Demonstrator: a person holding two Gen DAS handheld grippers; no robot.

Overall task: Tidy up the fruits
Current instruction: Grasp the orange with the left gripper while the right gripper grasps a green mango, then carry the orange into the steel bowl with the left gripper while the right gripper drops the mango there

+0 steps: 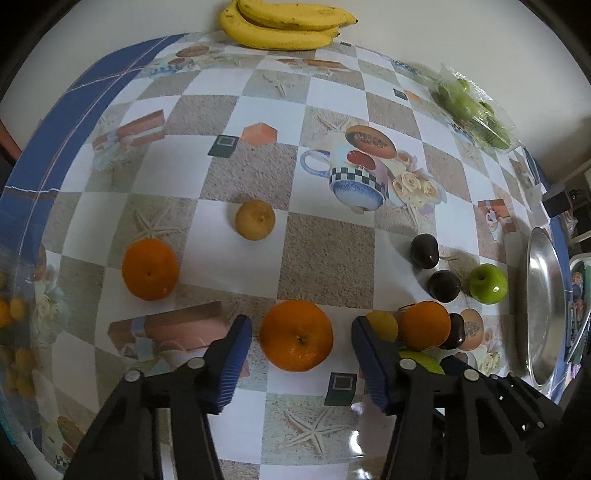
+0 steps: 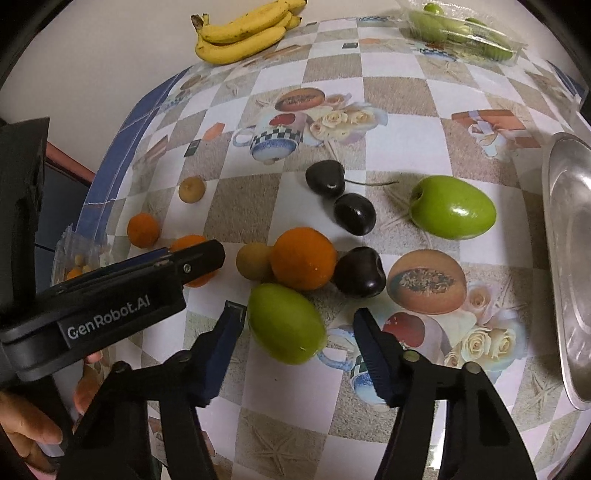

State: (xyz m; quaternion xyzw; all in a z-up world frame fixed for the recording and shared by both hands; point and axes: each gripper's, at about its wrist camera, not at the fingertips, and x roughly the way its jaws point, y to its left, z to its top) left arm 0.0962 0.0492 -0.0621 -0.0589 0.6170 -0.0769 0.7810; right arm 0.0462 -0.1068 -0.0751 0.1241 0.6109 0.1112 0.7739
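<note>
Almost nothing looks sorted yet: the metal tray [image 2: 569,266] at 3 o'clock shows no fruit. The left gripper [image 1: 301,354] stands wide around an orange [image 1: 295,334], not touching. The right gripper [image 2: 297,328] stands wide around a green fruit [image 2: 286,323]. Other fruits lie scattered toward 12 o'clock.

Checkered tablecloth [image 1: 325,251] (beige, white squares)

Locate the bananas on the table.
The bananas lie at the table's far edge against the wall, top centre in the left wrist view and top left in the right wrist view, apart from the other fruit.
</note>
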